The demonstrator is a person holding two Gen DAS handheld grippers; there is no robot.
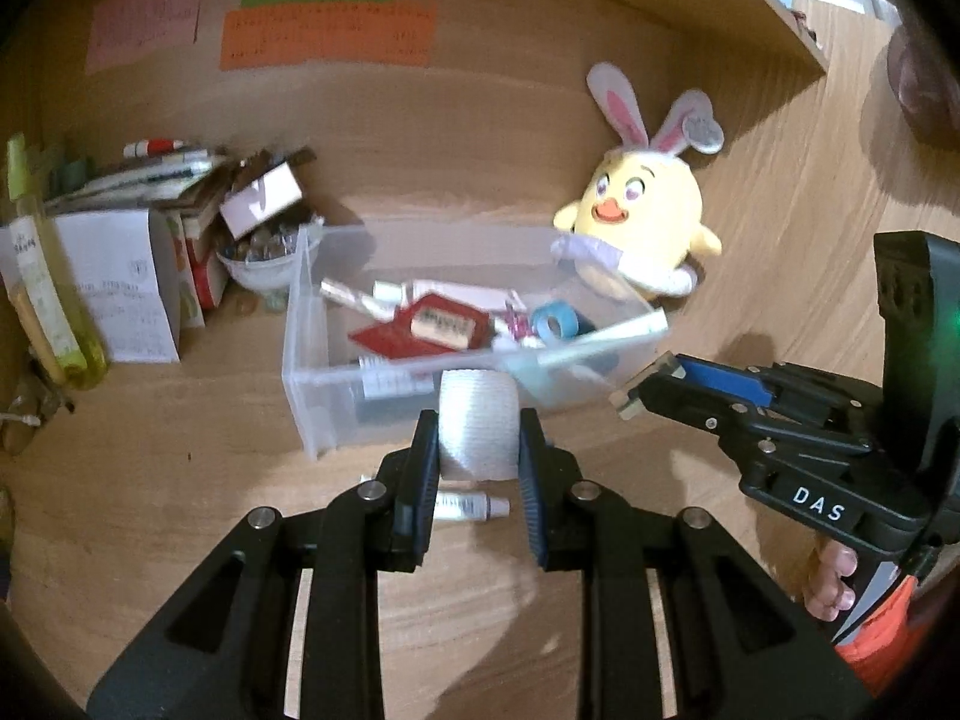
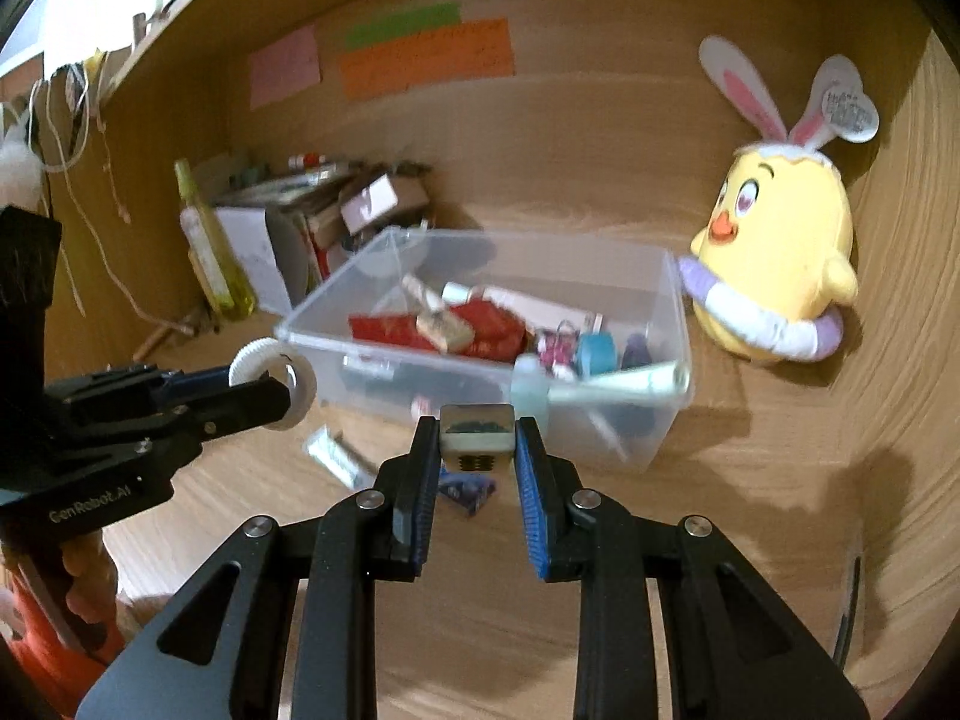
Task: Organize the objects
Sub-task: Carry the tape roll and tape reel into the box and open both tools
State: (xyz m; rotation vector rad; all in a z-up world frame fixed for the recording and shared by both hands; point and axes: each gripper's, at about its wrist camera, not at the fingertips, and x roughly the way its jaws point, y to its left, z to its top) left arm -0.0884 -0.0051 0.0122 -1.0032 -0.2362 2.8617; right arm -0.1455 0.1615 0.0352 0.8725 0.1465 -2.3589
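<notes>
Wooden desk, left tongs clamping bandage roll, right tongs clamping small block.

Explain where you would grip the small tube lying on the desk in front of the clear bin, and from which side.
Grip the small tube across its middle, from above: it lies flat, its cap pointing right, beneath the left tool holding the white tape roll.

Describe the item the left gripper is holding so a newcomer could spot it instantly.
Start at the clear plastic bin in the middle of the wooden desk, left of the yellow chick plush. Just in front of its near wall, the left gripper clamps a white roll of tape. Unlike the blue roll in the bin, it is plain white and held in the air.
</notes>
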